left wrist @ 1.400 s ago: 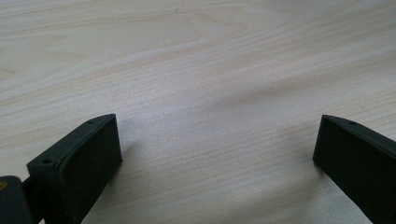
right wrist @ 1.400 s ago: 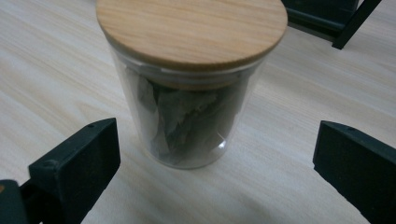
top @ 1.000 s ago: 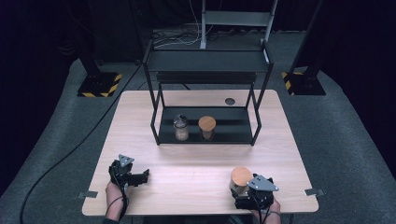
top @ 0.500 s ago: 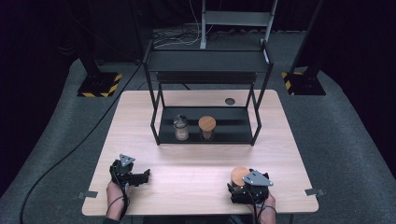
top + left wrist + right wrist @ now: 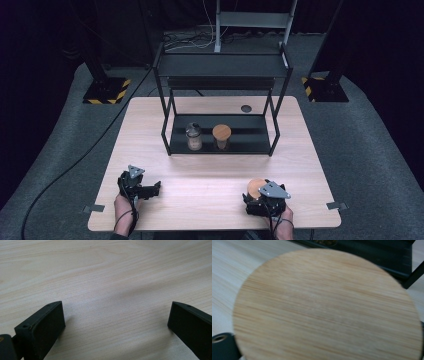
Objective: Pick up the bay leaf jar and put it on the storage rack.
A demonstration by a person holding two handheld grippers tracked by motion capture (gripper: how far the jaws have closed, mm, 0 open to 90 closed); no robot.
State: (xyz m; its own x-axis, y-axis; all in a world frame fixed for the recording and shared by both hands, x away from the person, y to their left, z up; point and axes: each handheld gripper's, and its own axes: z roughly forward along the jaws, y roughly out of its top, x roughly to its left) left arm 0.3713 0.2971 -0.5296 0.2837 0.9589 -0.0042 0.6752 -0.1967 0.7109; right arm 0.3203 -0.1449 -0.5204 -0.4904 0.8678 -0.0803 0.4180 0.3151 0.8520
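Observation:
A jar with a round wooden lid [image 5: 255, 186] stands near the table's front right. Its lid [image 5: 327, 307] is blurred and very close in the right gripper view. My right gripper [image 5: 257, 196] sits right behind the jar, its jaws reaching around it under the lid, so their grip is hidden. At the front left, my left gripper [image 5: 155, 188] rests low over the wooden table [image 5: 200, 172] and points right. Its two black jaws are wide apart in the left gripper view [image 5: 116, 315], with bare wood between them.
A black two-level rack [image 5: 250, 133] stands at the table's middle back. On its lower shelf are a glass jar with a dark lid [image 5: 193, 136] and a jar with a wooden lid [image 5: 221, 136]. A small round hole [image 5: 246, 108] marks the tabletop behind the rack.
My right gripper has slid a little left and forward, closer around the jar, which has stayed in place. The left gripper has barely moved.

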